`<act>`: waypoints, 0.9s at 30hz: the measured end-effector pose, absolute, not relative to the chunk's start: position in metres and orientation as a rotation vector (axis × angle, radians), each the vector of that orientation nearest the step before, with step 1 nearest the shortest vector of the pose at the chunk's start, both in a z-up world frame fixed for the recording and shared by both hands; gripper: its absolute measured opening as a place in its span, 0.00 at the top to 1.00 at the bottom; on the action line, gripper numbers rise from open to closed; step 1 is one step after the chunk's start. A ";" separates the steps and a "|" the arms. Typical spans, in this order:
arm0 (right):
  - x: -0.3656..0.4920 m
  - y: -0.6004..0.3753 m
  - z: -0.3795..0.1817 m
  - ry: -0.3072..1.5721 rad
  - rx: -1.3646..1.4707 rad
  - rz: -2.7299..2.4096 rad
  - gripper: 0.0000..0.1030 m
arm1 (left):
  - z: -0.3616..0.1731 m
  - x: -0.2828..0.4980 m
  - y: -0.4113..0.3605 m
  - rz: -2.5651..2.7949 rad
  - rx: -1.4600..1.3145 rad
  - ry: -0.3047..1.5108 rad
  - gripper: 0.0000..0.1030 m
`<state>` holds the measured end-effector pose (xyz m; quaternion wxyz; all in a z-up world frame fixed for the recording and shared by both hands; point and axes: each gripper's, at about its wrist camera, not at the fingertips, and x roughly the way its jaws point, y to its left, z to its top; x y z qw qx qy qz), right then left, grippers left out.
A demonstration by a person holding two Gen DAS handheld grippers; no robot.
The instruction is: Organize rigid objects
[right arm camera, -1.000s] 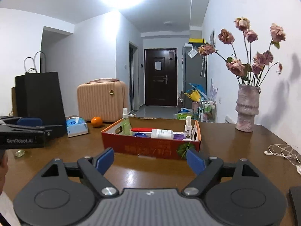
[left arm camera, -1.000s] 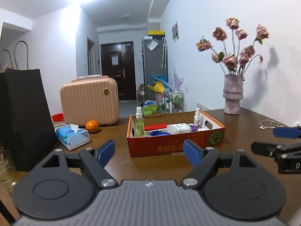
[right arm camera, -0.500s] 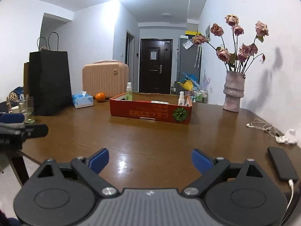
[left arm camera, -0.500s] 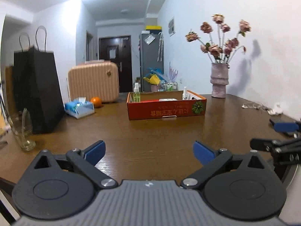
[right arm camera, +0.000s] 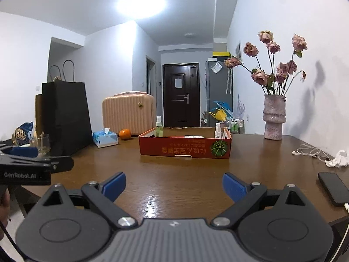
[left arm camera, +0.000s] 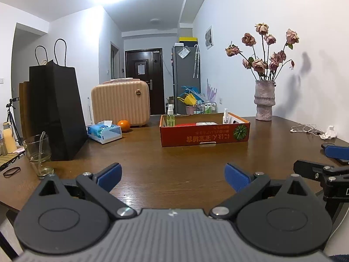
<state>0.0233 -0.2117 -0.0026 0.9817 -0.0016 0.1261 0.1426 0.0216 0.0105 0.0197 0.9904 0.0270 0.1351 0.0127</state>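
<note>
Both tools hang low over the near edge of the brown bench [left arm camera: 174, 159], the left tool [left arm camera: 173, 174] and the right tool [right arm camera: 174, 184] each with blue-padded fingers spread wide and nothing between them. The red cardboard box [left arm camera: 205, 133] sits well ahead at 12 o'clock, holding a green spray bottle [left arm camera: 170, 118] upright at its left end, a small white bottle [left arm camera: 225, 116] toward its right end and flat items between them. At 10 o'clock stand a tissue pack [left arm camera: 104, 131], an orange [left arm camera: 123, 125] and a black paper bag [left arm camera: 57, 111]; a vase of dried roses [left arm camera: 264, 100] stands at 1 o'clock.
</note>
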 end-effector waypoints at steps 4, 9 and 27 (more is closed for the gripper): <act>0.024 -0.213 -0.003 0.258 0.000 0.280 0.07 | 0.019 0.020 0.009 0.014 0.058 0.269 0.00; 0.025 -0.213 -0.005 0.269 -0.003 0.274 0.07 | 0.018 0.021 0.006 0.006 0.058 0.273 0.00; 0.025 -0.210 -0.006 0.257 0.000 0.275 0.07 | 0.019 0.019 0.007 0.007 0.066 0.260 0.00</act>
